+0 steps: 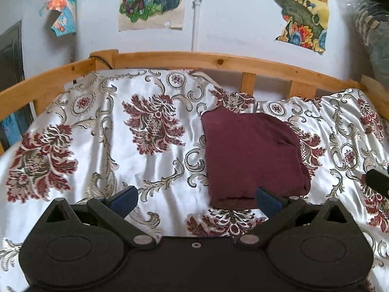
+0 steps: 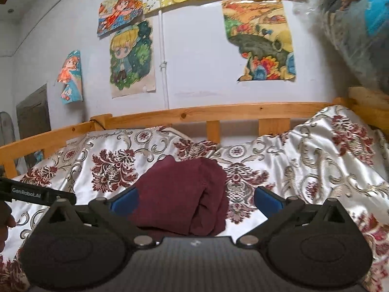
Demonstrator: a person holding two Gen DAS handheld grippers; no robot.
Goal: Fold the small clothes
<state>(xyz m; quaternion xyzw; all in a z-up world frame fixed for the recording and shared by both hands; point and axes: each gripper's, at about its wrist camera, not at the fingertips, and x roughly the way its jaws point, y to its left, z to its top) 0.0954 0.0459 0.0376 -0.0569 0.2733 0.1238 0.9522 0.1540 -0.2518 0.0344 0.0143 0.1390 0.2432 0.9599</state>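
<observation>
A folded maroon garment point(image 1: 252, 158) lies on the floral bedspread point(image 1: 150, 155), right of centre in the left wrist view. My left gripper point(image 1: 195, 200) is open and empty just in front of the garment's near edge; its right fingertip point(image 1: 267, 200) overlaps that edge. In the right wrist view the same garment point(image 2: 184, 194) lies ahead between the fingers of my right gripper point(image 2: 195, 200), which is open and empty above it. The left gripper's body point(image 2: 36, 193) shows at the left edge of that view.
A wooden bed rail point(image 1: 194, 60) runs along the far side of the bed, against a wall with posters point(image 1: 150, 0). The bedspread bunches up at the right point(image 2: 340, 150). Bagged bedding point(image 2: 352, 29) is stacked at the upper right.
</observation>
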